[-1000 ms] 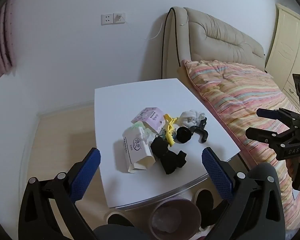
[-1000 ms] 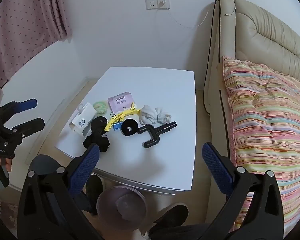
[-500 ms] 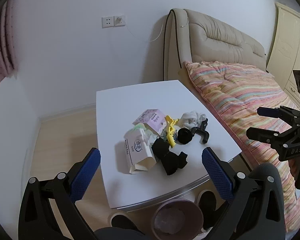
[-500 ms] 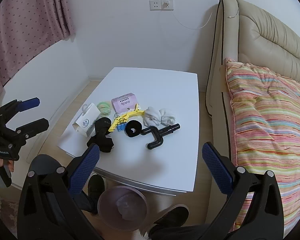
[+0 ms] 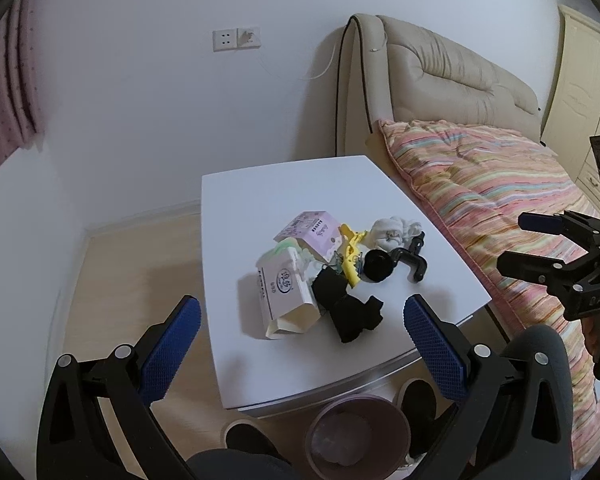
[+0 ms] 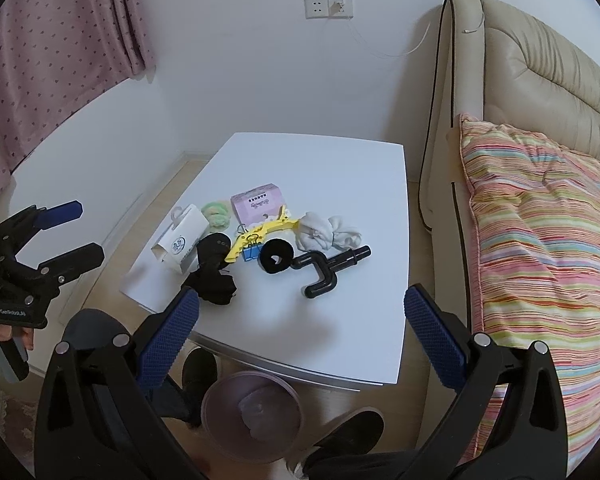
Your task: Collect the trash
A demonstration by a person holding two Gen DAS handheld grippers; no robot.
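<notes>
Trash cluster, mid white bench: crumpled white tissue wad at its bed-side end, ahead and above the right tongs, nearer them than the left tongs; both spread wide, empty; mauve round bin below bench edge.

I see white walls, a wall socket with a thin cable plugged in, pink dotted curtain left. Beige padded headboard right — striped bedding below it. White table on pale wood floor (cream wardrobe behind the bed).
</notes>
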